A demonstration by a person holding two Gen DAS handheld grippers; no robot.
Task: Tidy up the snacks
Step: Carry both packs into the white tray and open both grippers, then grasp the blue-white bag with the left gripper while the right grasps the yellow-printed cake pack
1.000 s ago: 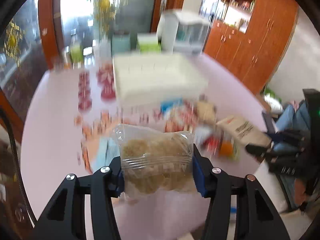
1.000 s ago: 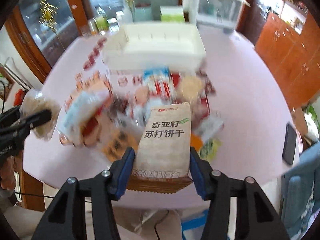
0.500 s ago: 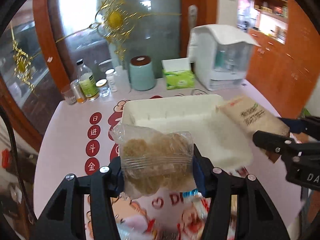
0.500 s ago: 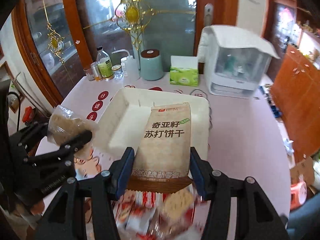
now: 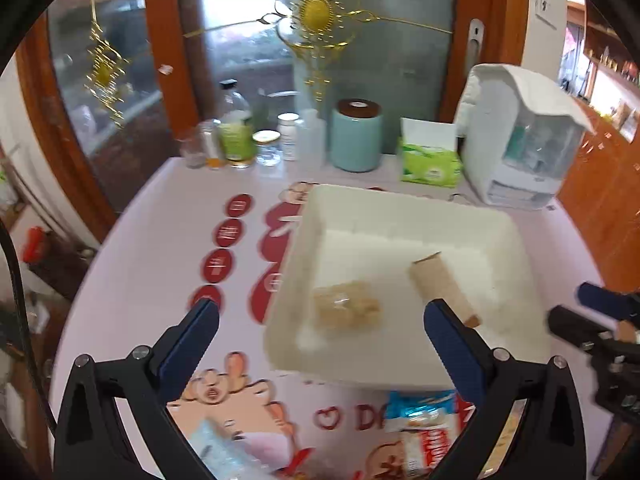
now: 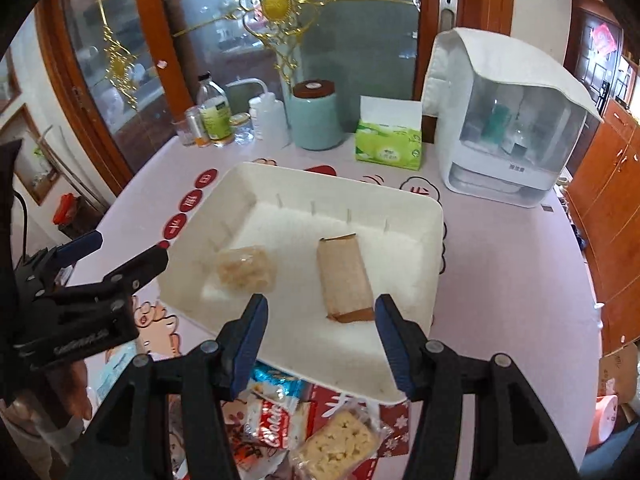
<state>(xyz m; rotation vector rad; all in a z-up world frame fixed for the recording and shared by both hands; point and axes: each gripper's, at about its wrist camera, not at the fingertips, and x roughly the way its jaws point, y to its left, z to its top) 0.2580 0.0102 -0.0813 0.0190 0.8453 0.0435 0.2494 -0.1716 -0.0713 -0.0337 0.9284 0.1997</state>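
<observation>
On the pink printed tablecloth (image 6: 500, 264) stands a white rectangular plastic tray (image 6: 434, 240), and in it a clear bag of pale crisps (image 6: 246, 268) lies left of a brown paper cracker packet (image 6: 342, 276), the two apart. Behind the tray, along the far edge, stand from left to right several bottles (image 6: 214, 114), a teal ceramic jar (image 6: 315, 116), a green tissue pack (image 6: 389, 142) and a white countertop appliance (image 6: 508, 120). Loose wrapped snacks (image 6: 304, 432) lie near, in front of the tray

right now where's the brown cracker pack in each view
Left wrist: brown cracker pack lies right of centre in the white tray, above the right finger.
Right wrist: pack lies centre, inside the tray.
Shared landmark: green tissue box behind the tray.
</observation>
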